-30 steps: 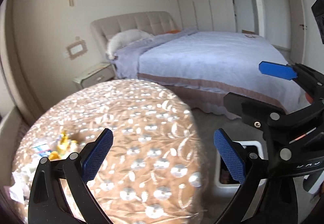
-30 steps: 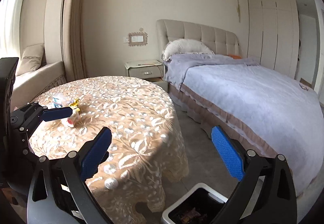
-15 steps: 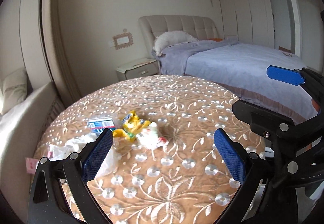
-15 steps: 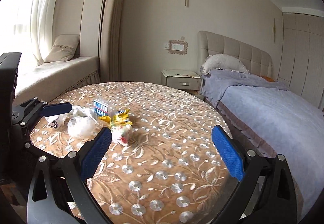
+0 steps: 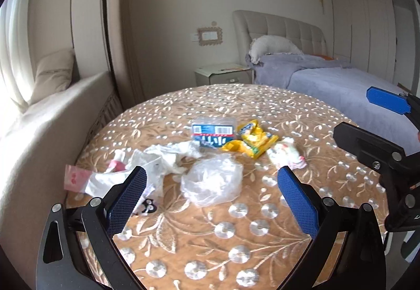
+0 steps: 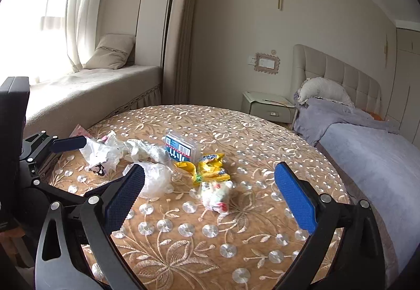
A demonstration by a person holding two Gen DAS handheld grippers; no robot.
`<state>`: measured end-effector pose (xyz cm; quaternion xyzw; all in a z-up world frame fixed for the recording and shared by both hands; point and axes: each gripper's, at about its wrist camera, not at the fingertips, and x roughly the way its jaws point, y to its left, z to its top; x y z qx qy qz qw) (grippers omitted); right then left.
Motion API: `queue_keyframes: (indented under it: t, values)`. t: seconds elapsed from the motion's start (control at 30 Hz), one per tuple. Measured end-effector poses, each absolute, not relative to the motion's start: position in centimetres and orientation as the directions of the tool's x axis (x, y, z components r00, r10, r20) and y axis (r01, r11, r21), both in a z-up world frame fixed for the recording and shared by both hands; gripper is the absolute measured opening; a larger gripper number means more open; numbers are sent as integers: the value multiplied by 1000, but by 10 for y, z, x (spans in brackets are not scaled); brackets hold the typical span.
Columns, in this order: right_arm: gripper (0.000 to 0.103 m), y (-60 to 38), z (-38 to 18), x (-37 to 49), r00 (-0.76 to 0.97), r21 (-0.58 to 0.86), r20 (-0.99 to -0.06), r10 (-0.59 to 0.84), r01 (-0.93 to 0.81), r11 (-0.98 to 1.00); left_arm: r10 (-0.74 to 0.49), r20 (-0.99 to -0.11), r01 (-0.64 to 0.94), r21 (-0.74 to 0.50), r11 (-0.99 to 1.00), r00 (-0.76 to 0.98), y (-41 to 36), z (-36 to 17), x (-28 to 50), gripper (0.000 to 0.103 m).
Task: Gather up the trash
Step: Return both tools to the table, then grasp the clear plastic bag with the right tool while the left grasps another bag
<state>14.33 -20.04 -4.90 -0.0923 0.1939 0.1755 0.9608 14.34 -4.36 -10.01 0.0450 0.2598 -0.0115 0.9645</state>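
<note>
Both views swung onto table (image 5: 262,250), left gripper (image 5: 210,200) wide, right gripper (image 6: 207,195) wide

Both grippers rocking the same black-and-blue look

The left gripper (image 5: 211,200) and right gripper (image 6: 208,191) are each showing matte black frames with slotted cutouts, silver screws dotting the joints, and long fingers (image 5: 125,204) wearing textured blue pads (image 6: 295,197), looking mesh-like up close. Plain black bodies are sitting behind them.
</note>
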Motion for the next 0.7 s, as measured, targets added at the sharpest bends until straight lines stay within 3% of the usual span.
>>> queue_keyframes:
  t: [0.47,0.7]
  values:
    - [98,-158,-71,183,823,-132,-477,309,-415,900,127,-637,-121,54,991,760,37,-144,199,98]
    - [98,-164,-86,207,802,-106,-525,285,-394,913,47,-734,-119,-47,992,677,66,-164,233,95]
